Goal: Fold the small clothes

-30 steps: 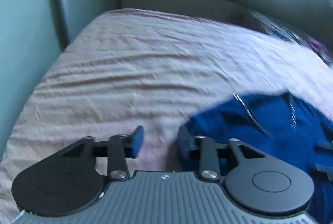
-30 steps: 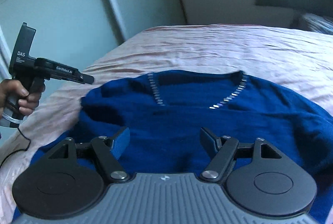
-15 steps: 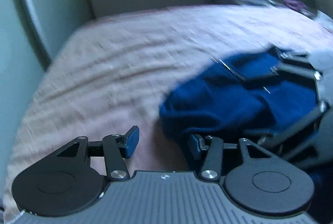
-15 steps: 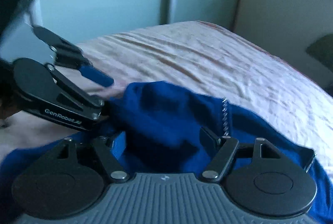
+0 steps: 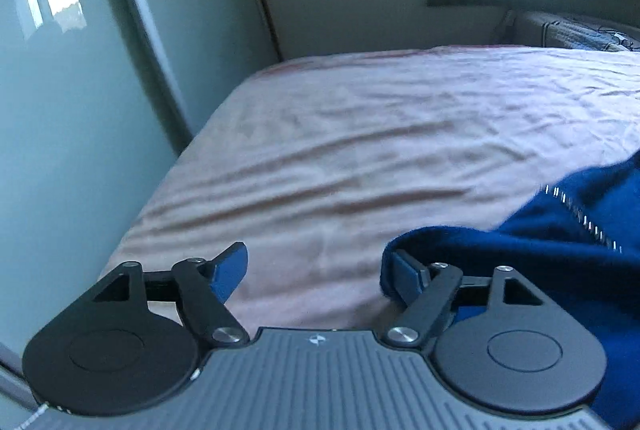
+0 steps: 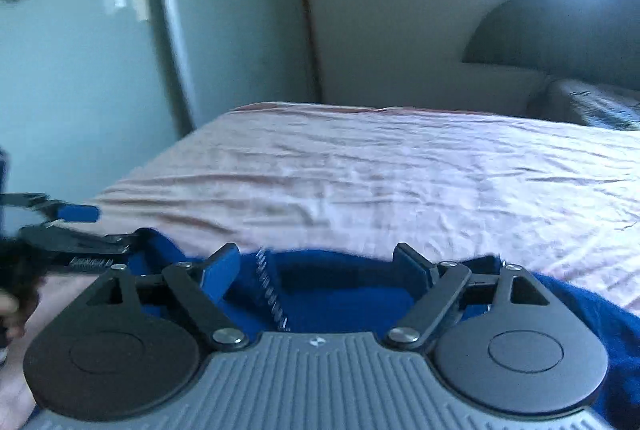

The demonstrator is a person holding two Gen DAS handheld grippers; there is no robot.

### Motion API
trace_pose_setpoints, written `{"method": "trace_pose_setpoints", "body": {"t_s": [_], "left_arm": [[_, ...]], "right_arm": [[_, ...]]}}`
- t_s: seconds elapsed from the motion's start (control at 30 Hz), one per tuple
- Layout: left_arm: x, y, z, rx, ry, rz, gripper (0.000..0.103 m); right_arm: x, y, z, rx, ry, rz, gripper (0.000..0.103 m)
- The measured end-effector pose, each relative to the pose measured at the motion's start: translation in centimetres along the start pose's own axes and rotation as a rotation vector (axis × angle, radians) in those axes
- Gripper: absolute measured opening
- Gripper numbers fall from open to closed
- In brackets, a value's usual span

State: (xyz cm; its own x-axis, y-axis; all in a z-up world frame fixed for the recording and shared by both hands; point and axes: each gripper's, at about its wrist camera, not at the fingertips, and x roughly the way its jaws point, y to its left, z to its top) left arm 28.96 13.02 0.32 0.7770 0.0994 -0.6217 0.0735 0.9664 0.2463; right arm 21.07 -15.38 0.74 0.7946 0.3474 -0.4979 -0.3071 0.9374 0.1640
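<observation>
Two matching handheld grippers. Left gripper (image 5: pixel 318 272) and right gripper (image 6: pixel 318 270): grey ribbed housing w/ small white diamond logo at front centre, flanked by two round black discs, each w/ a shallow circular recess. Black linkage bars w/ triangular cut-outs, joined by silver screws & pivot pins. Fingers (image 5: pixel 230 270) black, faced w/ blue rectangular pads (image 6: pixel 220 272). White cord at lower left corner of left unit. Seen from right wrist cam, left unit in side profile at frame edge: black arms, blue tip, white lettering too blurred to read.
</observation>
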Motion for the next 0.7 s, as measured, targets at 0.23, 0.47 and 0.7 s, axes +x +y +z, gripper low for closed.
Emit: {"method": "trace_pose_setpoints", "body": {"t_s": [0.23,0.47,0.7], "left_arm": [[-2.2,1.5,-1.5,0.002,0.044,0.017,0.078],[-2.2,0.6,-0.1,0.044,-0.108,0.073,0.087],[-1.7,-1.6,0.6,0.171,-0.134,0.169,0.103]], "right_arm": [[-5.2,-2.4,-3.1,-0.023,0.104,0.084,0.084],[-8.3,-7.2,-6.1,0.05,0.188,-0.02,0.085],[-11.9,-11.0,-7.5,0.145,0.168,-0.07,0.085]]}}
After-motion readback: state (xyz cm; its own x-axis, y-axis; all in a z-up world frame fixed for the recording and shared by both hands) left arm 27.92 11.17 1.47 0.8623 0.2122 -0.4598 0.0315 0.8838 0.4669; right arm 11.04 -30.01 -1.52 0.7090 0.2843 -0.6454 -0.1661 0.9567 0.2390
